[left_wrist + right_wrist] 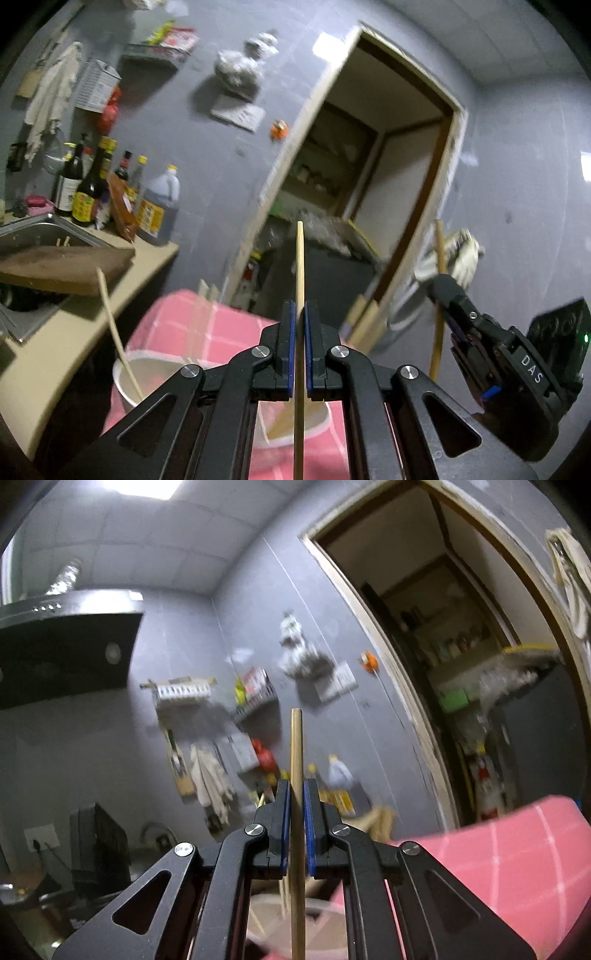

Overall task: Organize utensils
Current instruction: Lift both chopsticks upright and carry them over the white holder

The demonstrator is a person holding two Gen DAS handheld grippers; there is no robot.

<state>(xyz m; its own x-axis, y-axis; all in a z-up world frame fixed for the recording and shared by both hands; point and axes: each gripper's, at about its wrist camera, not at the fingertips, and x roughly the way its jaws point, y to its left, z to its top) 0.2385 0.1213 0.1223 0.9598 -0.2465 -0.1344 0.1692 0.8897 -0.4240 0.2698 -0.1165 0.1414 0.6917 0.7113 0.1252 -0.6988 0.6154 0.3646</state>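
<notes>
A: Start with the chopstick [300, 295] in your left gripper [300, 314]. Where is it sitting?

B: It is running straight up between the two blue pads [291, 332], which are pressing on it from both sides. Its upper end is sticking out well past the fingertips, and its lower end is passing down behind the linkage and out of the bottom of the left wrist view.

A: And your right gripper [296, 794]?

B: You are gripping a second, slightly thicker chopstick [296, 768] the same way: clamped between the narrow jaws, upright, tip standing above the fingertips, tail running down out of view.

A: What is lying under them?

B: Below your left gripper a white bowl [127, 369] is sitting on a pink checked surface [184, 325], with another stick [118, 332] leaning out of it to the left. Your right gripper is also showing at the right edge of the left wrist view, well apart from the left one, carrying its stick.

A: Further out?

B: A counter [74, 332] with a sink [37, 229] and a row of sauce bottles [85, 192] is lying to the left, and a doorway [388, 166] is opening in the grey wall ahead. Everything beyond the grippers is looking blurred.
</notes>
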